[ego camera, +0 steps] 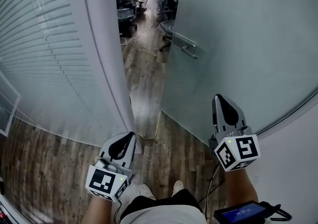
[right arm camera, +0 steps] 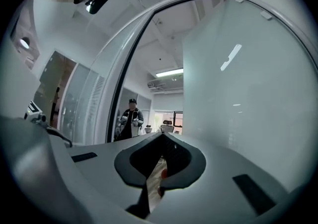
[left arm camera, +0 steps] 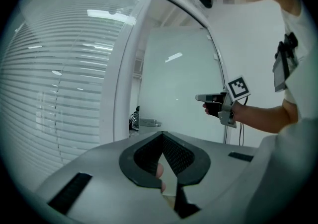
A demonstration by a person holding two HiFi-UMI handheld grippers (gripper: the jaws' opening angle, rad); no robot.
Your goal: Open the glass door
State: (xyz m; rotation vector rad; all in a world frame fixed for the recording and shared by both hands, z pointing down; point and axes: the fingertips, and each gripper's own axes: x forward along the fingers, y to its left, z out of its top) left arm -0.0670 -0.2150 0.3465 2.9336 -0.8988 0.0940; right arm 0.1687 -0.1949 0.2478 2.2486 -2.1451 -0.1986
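Pointing level with jaws closed on nothing, the right gripper [ego camera: 220, 100] is the nearer to the ajar glass door [ego camera: 248, 44]; its handle [ego camera: 185, 45] lies ahead-left, lever lying level; left gripper [ego camera: 129, 136] likewise closed, empty

No readable text, brand or number anywhere. The marker cube [ego camera: 105, 182] on the left gripper [ego camera: 130, 136] and the second marker cube [ego camera: 237, 151] on the right gripper [ego camera: 219, 100] carry only black-and-white square patterns, no letters or digits. The device screen [ego camera: 243, 213] at the bottom edge of the head view, right side, glows blue; its print is too small to read.
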